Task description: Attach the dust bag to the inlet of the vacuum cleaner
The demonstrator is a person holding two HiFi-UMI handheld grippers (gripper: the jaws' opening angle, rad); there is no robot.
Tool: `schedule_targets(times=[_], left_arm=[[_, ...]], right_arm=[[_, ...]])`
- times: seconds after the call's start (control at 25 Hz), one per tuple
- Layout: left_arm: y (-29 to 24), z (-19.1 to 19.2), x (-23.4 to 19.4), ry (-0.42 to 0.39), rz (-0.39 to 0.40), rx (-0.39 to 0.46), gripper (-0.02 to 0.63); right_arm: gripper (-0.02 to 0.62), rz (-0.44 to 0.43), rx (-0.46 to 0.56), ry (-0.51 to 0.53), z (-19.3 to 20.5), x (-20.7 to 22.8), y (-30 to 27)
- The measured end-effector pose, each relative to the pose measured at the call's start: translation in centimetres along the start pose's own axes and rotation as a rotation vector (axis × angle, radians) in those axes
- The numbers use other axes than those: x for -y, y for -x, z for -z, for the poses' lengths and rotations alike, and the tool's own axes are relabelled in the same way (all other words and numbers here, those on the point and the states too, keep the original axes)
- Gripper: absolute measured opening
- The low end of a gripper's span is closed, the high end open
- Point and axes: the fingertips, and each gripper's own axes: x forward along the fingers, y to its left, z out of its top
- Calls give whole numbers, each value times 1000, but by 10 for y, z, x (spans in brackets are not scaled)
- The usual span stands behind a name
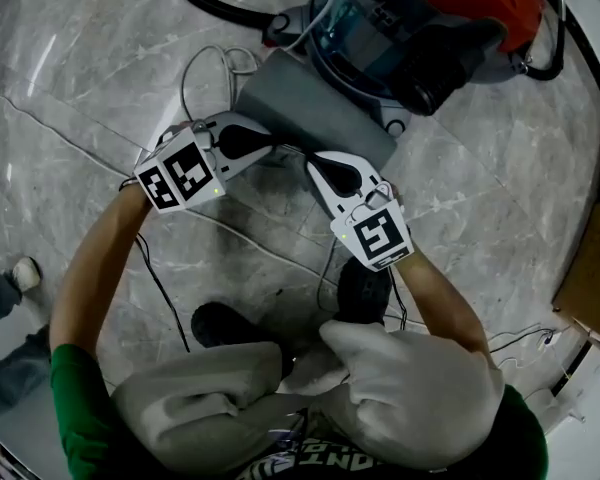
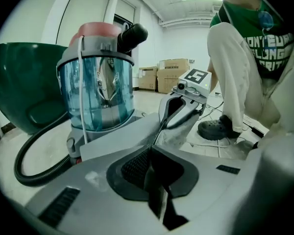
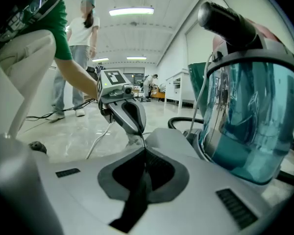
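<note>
My left tool (image 1: pixel 272 148) and right tool (image 1: pixel 313 160) each pinch the near edge of the grey dust bag (image 1: pixel 310 103), tips nearly meeting, probably for an even lift. The bag lies against the vacuum cleaner (image 1: pixel 420 28), not yet attached.

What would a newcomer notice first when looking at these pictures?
First, the vacuum cleaner with its clear blue tank and red top, at the head view's top. Just below, the left hand-held gripper and right hand-held gripper both pinch the near edge of the grey dust bag.

Marble floor (image 1: pixel 70 88), cardboard boxes (image 2: pixel 174 75), ceiling light (image 3: pixel 131 11)
</note>
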Motion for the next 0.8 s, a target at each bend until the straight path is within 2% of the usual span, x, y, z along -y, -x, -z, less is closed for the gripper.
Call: schedule_targets(times=[0.24,0.6,0.8], left_arm=[[23,-39,-13,-19,-56,70,17],[49,-102,-22,-120,-125,139,17],[61,-138,-24,-144,-157,186,17]], right_arm=[[14,48,51,21,-42,14,18],[15,133,183,23,-94,33,52],[15,188,233,32,-121,45,76]])
